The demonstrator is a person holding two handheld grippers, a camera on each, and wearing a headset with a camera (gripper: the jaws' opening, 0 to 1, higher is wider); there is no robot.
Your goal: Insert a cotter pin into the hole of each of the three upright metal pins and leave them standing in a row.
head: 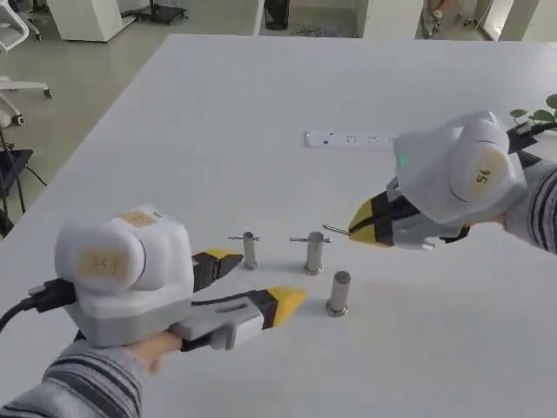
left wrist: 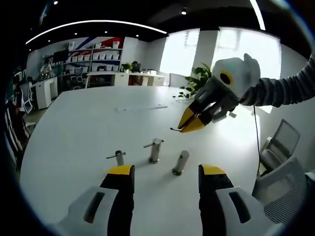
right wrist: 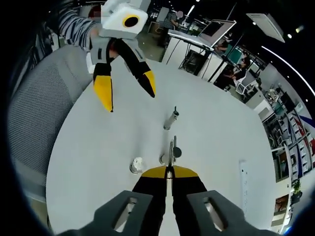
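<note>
Three upright metal pins stand on the white table (head: 218, 131). The left pin (head: 250, 249) and the middle pin (head: 314, 252) each have a cotter pin through the top. The nearer right pin (head: 338, 293) is bare. My right gripper (head: 355, 229) hovers just right of the middle pin, shut on a thin cotter pin (head: 334, 230) that points left; this cotter pin (right wrist: 172, 150) sticks out between its jaws (right wrist: 170, 170). My left gripper (head: 255, 279) is open beside the pins, and its jaws (left wrist: 166, 173) frame the bare pin (left wrist: 180, 162).
A white power strip (head: 348, 138) lies farther back on the table. Green plant leaves (head: 541, 111) show at the right edge. Office chairs (head: 13, 96) stand on the floor to the left.
</note>
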